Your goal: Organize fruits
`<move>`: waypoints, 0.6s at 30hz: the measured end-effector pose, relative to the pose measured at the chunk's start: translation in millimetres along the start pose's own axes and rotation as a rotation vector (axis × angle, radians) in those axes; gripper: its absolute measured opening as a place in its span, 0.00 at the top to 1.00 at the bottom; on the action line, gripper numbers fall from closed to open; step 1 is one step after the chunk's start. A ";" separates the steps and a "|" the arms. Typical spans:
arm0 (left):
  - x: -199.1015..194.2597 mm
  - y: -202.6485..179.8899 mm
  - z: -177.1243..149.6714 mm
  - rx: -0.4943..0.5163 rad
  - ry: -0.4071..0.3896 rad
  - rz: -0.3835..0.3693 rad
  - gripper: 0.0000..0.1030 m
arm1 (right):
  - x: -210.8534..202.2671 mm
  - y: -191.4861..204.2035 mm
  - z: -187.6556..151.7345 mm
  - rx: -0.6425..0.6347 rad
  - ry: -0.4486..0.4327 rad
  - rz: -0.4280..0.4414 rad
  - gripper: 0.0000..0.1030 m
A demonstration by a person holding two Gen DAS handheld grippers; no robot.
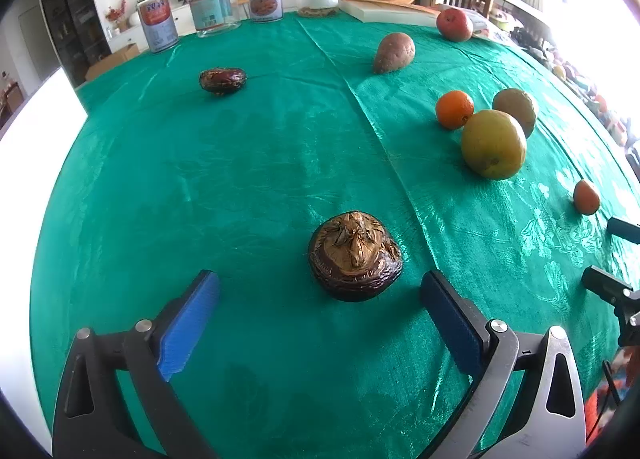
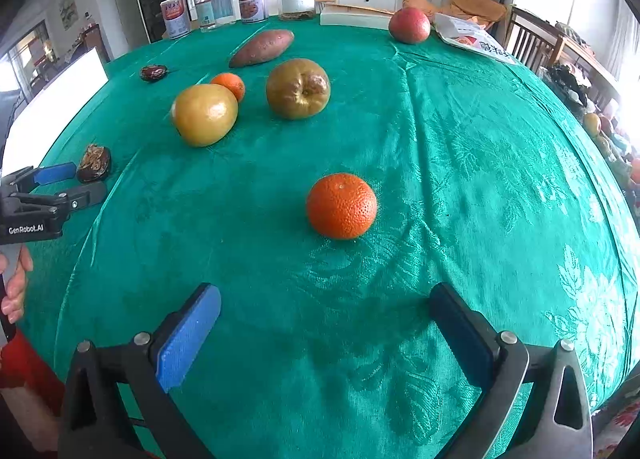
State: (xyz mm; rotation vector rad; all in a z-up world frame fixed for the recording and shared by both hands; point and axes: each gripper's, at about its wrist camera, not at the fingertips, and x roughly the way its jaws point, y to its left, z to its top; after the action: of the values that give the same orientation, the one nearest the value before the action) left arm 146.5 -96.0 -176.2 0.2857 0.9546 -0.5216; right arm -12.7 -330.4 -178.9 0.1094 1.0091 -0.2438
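Claws both wide and empty: left claw point(image 1: 320, 315) has the brown dried fruit point(image 1: 355, 256) at its 12 o'clock, right claw point(image 2: 324, 327) the tangerine point(image 2: 341, 206), both resting on the bench point(image 2: 480, 179). You should straddle each fruit at its widest girth before closing, gently.

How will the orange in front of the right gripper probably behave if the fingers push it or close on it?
The near orange is round and sits free on the cloth, so a push would likely roll it. Its dimpled peel should grip well. The open right gripper looks wide enough.
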 end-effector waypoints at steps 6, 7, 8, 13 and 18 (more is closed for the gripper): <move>-3.4 3.7 1.6 0.035 0.065 -0.045 0.02 | -0.9 0.2 2.4 -0.014 0.013 0.007 0.00; -5.9 6.2 0.3 0.041 0.069 -0.072 0.02 | -0.8 -3.0 5.7 -0.006 0.029 0.013 0.00; -9.3 10.5 -1.8 0.036 0.063 -0.112 0.02 | -5.0 -9.4 7.2 0.025 0.016 0.036 0.01; -10.7 15.4 0.9 -0.003 0.055 -0.173 0.04 | -15.6 -27.9 20.8 0.102 -0.016 0.102 0.09; -10.2 -0.2 9.0 0.031 0.042 -0.180 0.04 | -0.6 -20.7 31.6 0.058 0.029 0.109 0.22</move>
State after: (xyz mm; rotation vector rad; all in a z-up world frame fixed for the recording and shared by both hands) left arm 148.0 -97.2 -162.7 0.2406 1.0192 -0.6980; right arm 7.9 -356.8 -161.2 0.2207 1.0213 -0.1726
